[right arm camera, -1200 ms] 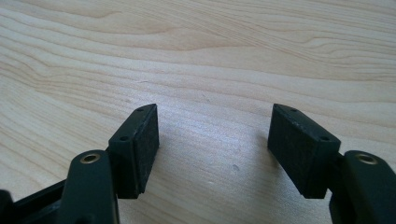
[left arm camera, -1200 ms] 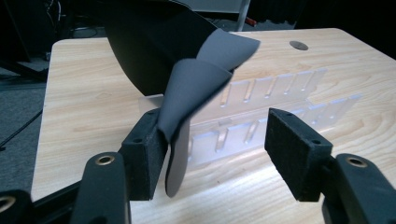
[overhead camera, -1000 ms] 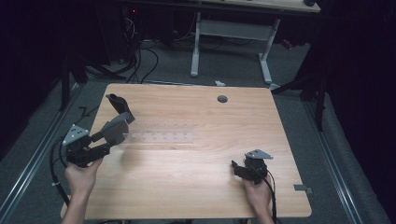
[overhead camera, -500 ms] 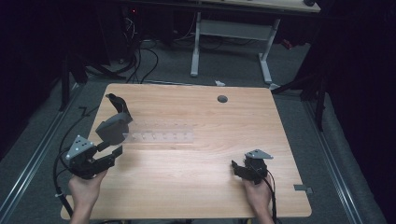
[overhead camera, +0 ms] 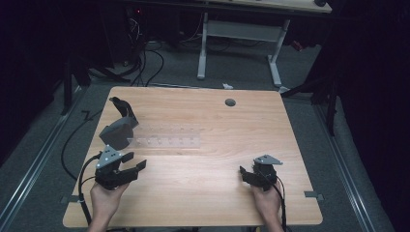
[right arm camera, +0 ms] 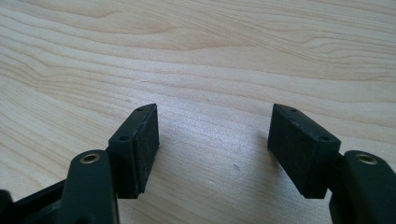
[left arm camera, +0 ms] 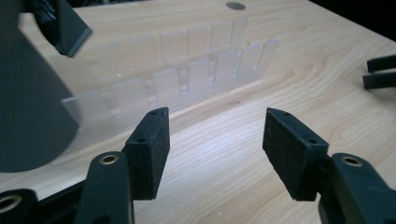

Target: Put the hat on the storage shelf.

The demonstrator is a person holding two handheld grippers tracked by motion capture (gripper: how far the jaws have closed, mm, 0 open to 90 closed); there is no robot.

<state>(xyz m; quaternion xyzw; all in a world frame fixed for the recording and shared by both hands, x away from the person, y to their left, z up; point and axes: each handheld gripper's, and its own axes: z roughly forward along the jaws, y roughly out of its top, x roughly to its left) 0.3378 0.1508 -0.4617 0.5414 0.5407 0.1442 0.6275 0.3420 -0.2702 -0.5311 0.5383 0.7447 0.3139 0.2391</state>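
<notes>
So the left gripper [overhead camera: 138,166] is seen low over the near-left part of the wooden table [overhead camera: 212,198], jaws spread wide with nothing between them. In the left gripper view only bare wood is framed by the two black pads [left arm camera: 152,149]. Just beyond it, the clear plastic rack [overhead camera: 167,136] is laid flat along the left half of the table, and its two rows of slotted upright tabs can be made out pretty well from the left gripper view [left arm camera: 187,77]. A dark grey cone-shaped piece [overhead camera: 117,133] is parked at the rack's left end, touching or overlapping it, with a black curved part [overhead camera: 123,106] rising behind it; what exactly that thing is can't be told. The right gripper [overhead camera: 243,172] is held near the near-right edge, well apart from the rack, jaws also wide open over bare wood [right arm camera: 212,140].
</notes>
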